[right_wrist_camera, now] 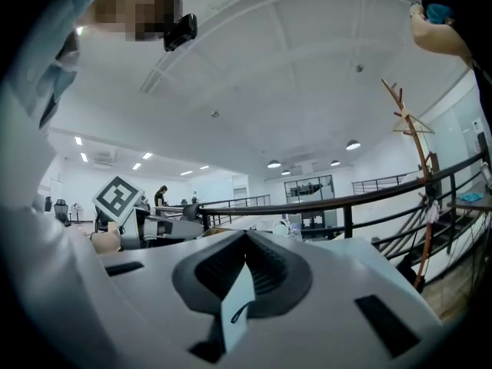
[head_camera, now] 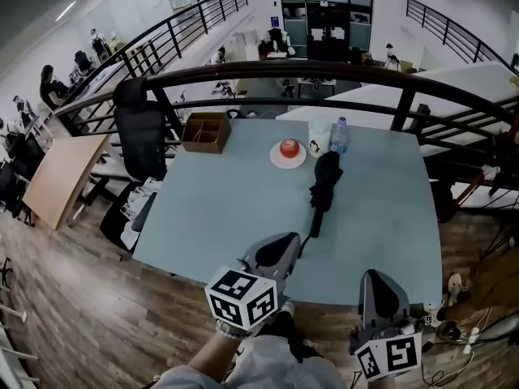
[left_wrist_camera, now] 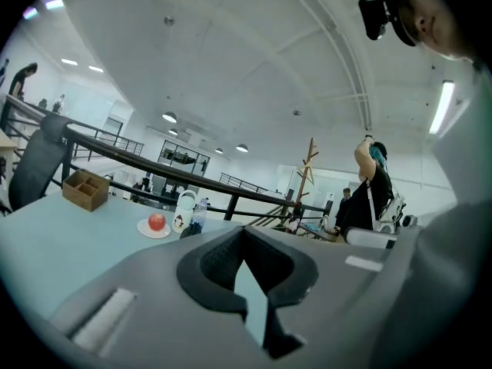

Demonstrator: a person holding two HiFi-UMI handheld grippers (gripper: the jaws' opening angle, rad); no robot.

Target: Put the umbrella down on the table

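Observation:
The black folded umbrella lies on the pale blue table, right of its middle, with its handle pointing toward the near edge. My left gripper hovers at the near edge, just short of the handle, jaws shut and empty. To the right my right gripper hangs off the table's front edge, also shut with nothing in it. In the left gripper view the left gripper has its jaws together, and the umbrella shows only as a dark tip beyond them. In the right gripper view the right gripper points level over the table.
A plate with a red apple, a white mug and a water bottle stand at the far side by the umbrella's tip. A wooden box sits at the far left corner, a black chair beside it. A black railing runs behind.

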